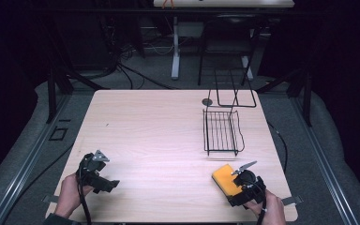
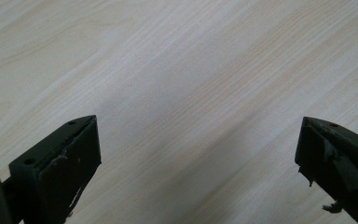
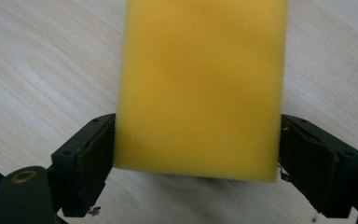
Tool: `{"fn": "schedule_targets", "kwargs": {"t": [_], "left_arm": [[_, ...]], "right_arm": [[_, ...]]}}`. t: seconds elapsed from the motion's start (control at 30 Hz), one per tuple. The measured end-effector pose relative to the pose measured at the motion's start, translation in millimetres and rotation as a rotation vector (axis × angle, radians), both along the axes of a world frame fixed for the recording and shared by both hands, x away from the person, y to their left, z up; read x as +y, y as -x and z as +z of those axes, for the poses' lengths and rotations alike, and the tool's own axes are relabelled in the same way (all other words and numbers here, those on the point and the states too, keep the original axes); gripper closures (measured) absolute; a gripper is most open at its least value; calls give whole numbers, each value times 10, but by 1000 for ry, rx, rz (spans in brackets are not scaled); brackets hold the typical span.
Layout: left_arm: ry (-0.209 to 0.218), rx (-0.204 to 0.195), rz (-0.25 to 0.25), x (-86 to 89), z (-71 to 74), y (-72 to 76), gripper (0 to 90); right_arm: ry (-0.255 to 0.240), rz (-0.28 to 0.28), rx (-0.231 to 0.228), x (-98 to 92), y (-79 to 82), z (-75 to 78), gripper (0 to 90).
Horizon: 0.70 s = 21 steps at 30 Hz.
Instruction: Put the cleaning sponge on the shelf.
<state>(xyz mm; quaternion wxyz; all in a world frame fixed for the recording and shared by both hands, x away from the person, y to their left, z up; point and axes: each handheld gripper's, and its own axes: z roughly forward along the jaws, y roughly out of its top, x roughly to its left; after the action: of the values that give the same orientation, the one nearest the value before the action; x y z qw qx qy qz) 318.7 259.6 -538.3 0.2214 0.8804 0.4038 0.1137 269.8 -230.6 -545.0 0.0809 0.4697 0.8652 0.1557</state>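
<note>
A yellow sponge (image 1: 225, 180) lies at the table's front right. In the right gripper view the sponge (image 3: 200, 88) sits between the two black jaws, and both pads touch its long sides. My right gripper (image 1: 232, 190) (image 3: 198, 123) is shut on it, held by a hand at the front edge. At the front left my left gripper (image 1: 108, 183) (image 2: 198, 121) is open over bare wood, its jaws wide apart with nothing between them.
A black wire rack (image 1: 222, 133) lies flat on the pale wooden table (image 1: 150, 126), beyond the sponge. Behind it stands a black wire frame (image 1: 234, 89), with a small dark disc (image 1: 207, 101) beside it. Dark floor and cables surround the table.
</note>
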Motion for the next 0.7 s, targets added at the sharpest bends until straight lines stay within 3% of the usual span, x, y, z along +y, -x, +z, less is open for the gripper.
{"fn": "schedule_targets", "kwargs": {"t": [0.03,0.07,0.2,0.33,0.7], "left_arm": [[0,0,0,0,0,0,3],[-3,-2,0,-1,-3,-2,3],[0,-1,5,7,0,1,3],[-1,-1,3,5,-1,-5,3],[-2,-1,2,1,-2,-2,3]], "right_arm": [[0,0,0,0,0,0,163],[1,-6,3,8,-2,-6,223],[-12,-5,7,8,3,14,239],[-48,-9,-35,-19,23,93,250],[-46,-12,-58,-62,56,151,260]]}}
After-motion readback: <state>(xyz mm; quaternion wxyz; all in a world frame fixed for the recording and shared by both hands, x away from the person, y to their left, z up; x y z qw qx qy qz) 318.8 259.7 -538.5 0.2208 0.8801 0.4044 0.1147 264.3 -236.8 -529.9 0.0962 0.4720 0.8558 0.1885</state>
